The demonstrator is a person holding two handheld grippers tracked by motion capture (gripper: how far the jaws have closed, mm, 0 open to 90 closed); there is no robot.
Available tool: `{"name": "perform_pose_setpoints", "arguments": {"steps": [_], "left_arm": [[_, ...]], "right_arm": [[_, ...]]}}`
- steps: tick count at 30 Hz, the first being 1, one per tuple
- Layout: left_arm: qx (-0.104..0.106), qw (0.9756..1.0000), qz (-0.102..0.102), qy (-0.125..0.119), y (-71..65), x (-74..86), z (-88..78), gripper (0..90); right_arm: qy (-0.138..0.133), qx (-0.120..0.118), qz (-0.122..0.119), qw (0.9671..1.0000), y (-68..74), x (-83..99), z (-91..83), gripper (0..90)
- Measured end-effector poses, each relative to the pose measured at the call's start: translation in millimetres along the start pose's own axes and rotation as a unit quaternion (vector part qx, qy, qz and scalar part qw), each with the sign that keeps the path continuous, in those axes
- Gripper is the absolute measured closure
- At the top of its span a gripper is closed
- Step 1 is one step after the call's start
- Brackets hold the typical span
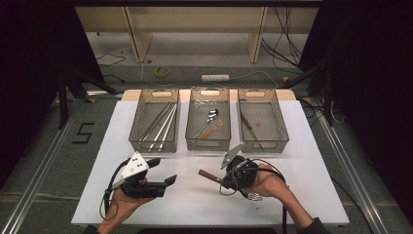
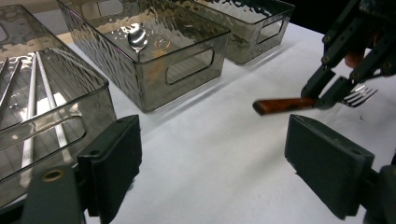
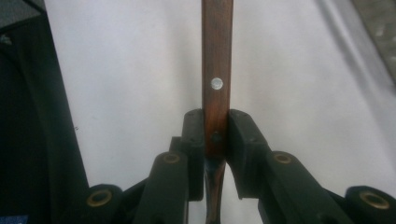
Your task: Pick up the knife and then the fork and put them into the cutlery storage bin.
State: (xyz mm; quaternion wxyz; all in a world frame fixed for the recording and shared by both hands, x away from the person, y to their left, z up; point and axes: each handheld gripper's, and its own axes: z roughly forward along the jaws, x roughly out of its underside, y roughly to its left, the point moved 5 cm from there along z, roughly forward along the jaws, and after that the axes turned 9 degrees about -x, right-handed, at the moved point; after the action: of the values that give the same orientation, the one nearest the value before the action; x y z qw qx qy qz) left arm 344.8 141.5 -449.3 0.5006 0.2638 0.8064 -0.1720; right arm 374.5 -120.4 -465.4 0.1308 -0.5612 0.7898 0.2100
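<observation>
Nearest me, my left gripper [image 1: 168, 181] rests low on the white table [image 1: 195, 204], jaws spread wide with nothing between them. Just right of it, my right gripper [image 3: 215, 135] is clenched on the fork [image 2: 299, 102], pinching its wooden handle, tines toward my right hand. Farther off stand three bins: left bin [image 1: 138, 139] with chopsticks [image 1: 160, 126], middle bin [image 1: 195, 141] with a spoon [image 1: 212, 115], right bin [image 1: 282, 139].

Left tongs [image 2: 236, 168] stand open over the white counter [image 2: 210, 154]. Beyond them, right tongs [image 2: 327, 91] clamp a wooden-handled fork [image 2: 285, 105]. Three smoky bins sit behind; the middle bin [image 2: 154, 56] holds a spoon [image 2: 137, 37].
</observation>
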Motion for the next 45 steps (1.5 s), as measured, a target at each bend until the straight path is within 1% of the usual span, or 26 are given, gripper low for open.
{"name": "perform_pose_setpoints", "arguments": {"steps": [5, 6, 10, 13, 19, 21, 25, 29, 30, 32, 35, 38, 41, 45], "left_arm": [[0.000, 1.0000, -0.008, -0.002, 1.3, -0.3, -0.7, 18.4], [0.000, 1.0000, -0.008, -0.002, 1.5, -0.3, -0.7, 18.4], [0.001, 1.0000, -0.008, -0.002, 1.5, -0.3, -0.9, 18.3], [0.001, 1.0000, -0.009, -0.003, 1.8, -0.3, -0.7, 18.3], [0.001, 1.0000, -0.009, -0.003, 2.2, -0.5, -0.8, 18.3], [0.002, 1.0000, -0.009, -0.003, 2.3, -0.5, -1.0, 18.3], [0.002, 1.0000, -0.009, -0.003, 2.2, -0.5, -1.0, 18.3], [0.001, 1.0000, -0.009, -0.003, 2.0, -0.6, -1.0, 18.3], [0.002, 1.0000, -0.009, -0.003, 2.0, -0.6, -1.0, 18.3], [0.002, 1.0000, -0.009, -0.003, 2.1, -0.6, -1.1, 18.3], [0.002, 1.0000, -0.009, -0.003, 2.3, -0.6, -1.2, 18.3], [0.001, 1.0000, -0.009, -0.003, 2.5, -0.5, -1.1, 18.3], [0.001, 1.0000, -0.009, -0.003, 2.2, -0.4, -0.8, 18.3], [0.001, 1.0000, -0.009, -0.003, 2.3, -0.5, -0.9, 18.3]], "right_arm": [[-0.031, 0.009, 0.020, 0.9993, -11.5, -0.2, -15.6, 78.0], [-0.036, 0.013, 0.020, 0.9991, -14.7, -0.1, -18.5, 78.0], [-0.053, 0.023, 0.034, 0.9978, -24.5, -0.2, -29.9, 78.0], [-0.063, 0.030, 0.040, 0.9968, -30.0, -0.7, -37.1, 78.0], [-0.075, 0.036, 0.049, 0.9953, -41.5, -0.8, -43.6, 78.0], [-0.076, 0.039, 0.053, 0.9949, -43.0, -1.0, -44.6, 78.0], [-0.082, 0.041, 0.050, 0.9945, -44.2, -2.6, -47.2, 78.0], [-0.092, 0.048, 0.056, 0.9930, -47.4, -4.7, -51.0, 78.0], [-0.095, 0.046, 0.058, 0.9928, -48.2, -5.2, -52.3, 78.0], [-0.103, 0.048, 0.061, 0.9916, -52.0, -6.1, -55.7, 78.0], [-0.117, 0.057, 0.073, 0.9888, -60.4, -6.1, -63.5, 78.0], [-0.133, 0.068, 0.086, 0.9851, -70.7, -4.8, -73.4, 78.0], [-0.148, 0.078, 0.102, 0.9805, -81.3, -4.2, -83.4, 78.0], [-0.164, 0.091, 0.117, 0.9752, -94.8, -5.5, -94.6, 78.0]]}}
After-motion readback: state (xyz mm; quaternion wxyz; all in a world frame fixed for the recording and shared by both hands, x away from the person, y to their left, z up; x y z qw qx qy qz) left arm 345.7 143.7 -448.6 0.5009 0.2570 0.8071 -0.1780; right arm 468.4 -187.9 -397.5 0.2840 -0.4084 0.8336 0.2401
